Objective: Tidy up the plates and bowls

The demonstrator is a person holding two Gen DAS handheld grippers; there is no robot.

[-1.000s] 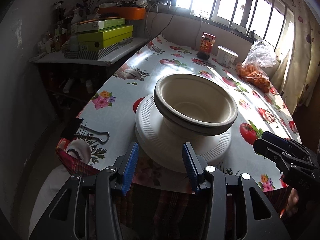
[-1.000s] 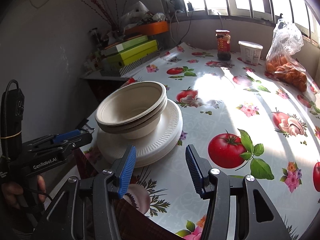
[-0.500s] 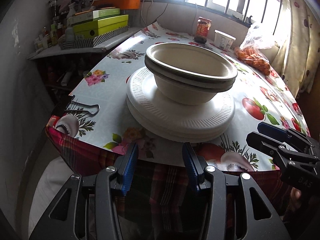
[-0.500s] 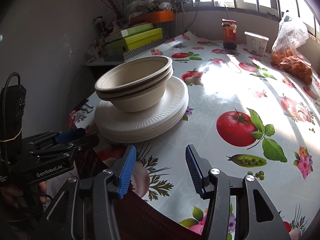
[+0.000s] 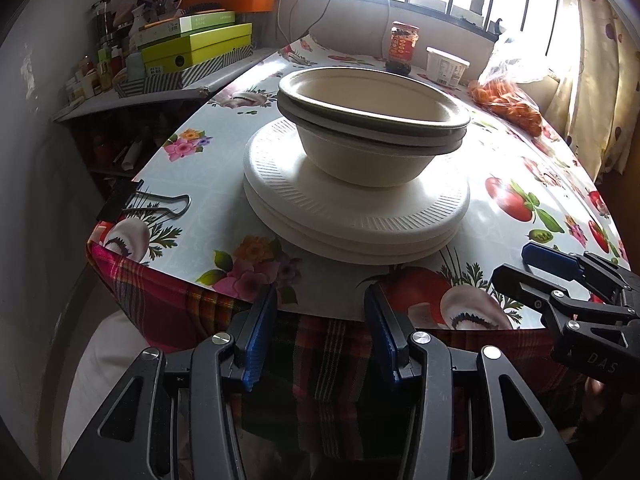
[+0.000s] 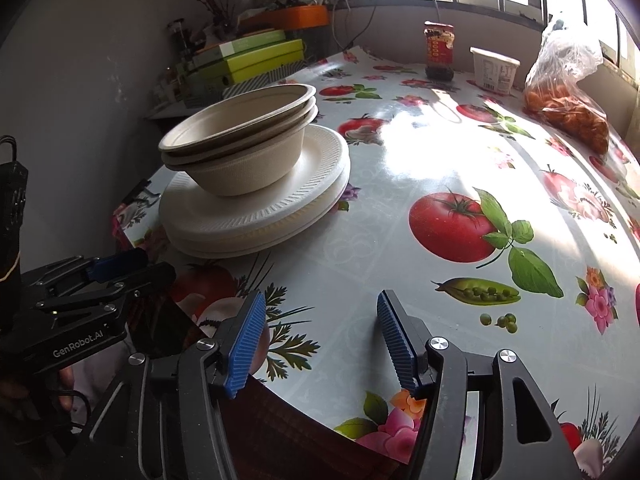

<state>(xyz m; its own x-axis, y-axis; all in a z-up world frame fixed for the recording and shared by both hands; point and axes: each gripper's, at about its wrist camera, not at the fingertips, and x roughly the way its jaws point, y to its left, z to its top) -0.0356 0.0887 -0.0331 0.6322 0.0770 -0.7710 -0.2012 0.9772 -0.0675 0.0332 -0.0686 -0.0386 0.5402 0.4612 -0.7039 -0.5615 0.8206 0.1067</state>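
Item: stack of disposable tableware, near-left corner of the table (image 5: pixel 192 236).

Contents: nested beige pulp bowls (image 5: pixel 372 120), at least two by their rims, standing upright on a pile of white ribbed foam plates (image 5: pixel 360 216). From the right wrist view the bowls (image 6: pixel 240 148) sit slightly toward the left of the plates (image 6: pixel 256 208), touching the top plate. The pile lies just beside the near table edge, on a glossy cloth printed with tomatoes and flowers.

Left gripper (image 5: pixel 316 336): fingers released, nothing between them, hanging below and in front of the table edge, aimed at the stack. It also shows low on the left of the right wrist view (image 6: pixel 116 268).

Right gripper (image 6: pixel 320 336): jaws opening, nothing between them, over the near table edge, well right of the stack.

Other holdings: binder clip (image 5: pixel 148 204) at the near-left edge; red-labelled jar (image 6: pixel 439 54), white tub (image 6: pixel 494 68) and plastic bag of orange food (image 6: pixel 568 96) at the far side by the window; boxes on a side shelf (image 5: pixel 192 40), far left.

Step in hand, as judged: bowls and plates appear already gathered into one pile; both grippers stand clear of it. Either the sorting is finished or a fresh approach is starting.

Next move, if any: bring one set of fingers up level with a bowl rim or plate edge, close on it, steadying the light stack against sliding off the near edge.
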